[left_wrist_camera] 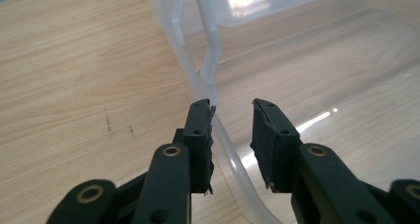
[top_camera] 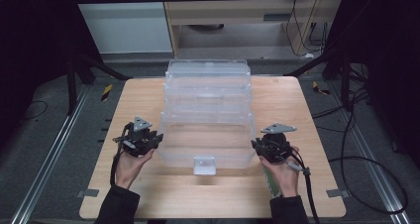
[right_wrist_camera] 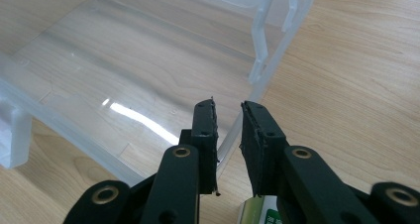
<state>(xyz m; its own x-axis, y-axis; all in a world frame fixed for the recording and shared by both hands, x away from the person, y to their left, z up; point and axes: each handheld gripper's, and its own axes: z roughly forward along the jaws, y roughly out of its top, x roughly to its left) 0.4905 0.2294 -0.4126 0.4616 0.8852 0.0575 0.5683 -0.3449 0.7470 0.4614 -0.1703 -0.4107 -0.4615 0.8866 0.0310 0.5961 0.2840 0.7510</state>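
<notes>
A clear plastic tiered storage box (top_camera: 208,110) stands spread open mid-table, its lowest tray nearest me. My left gripper (top_camera: 157,138) is at that tray's left wall. In the left gripper view the tray's rim (left_wrist_camera: 195,80) runs between the jaws of the left gripper (left_wrist_camera: 232,107). The rim lies against one pad, with a gap to the other. My right gripper (top_camera: 255,145) is at the tray's right wall. In the right gripper view the jaws of the right gripper (right_wrist_camera: 228,107) stand narrow around the thin rim (right_wrist_camera: 262,68), pads against it.
The wooden table (top_camera: 277,194) has bare room in front of the box and beside it. A white latch tab (top_camera: 204,165) sticks out from the tray's front wall. A green-and-white item (right_wrist_camera: 260,209) lies under my right hand. Cables lie on the floor at the right.
</notes>
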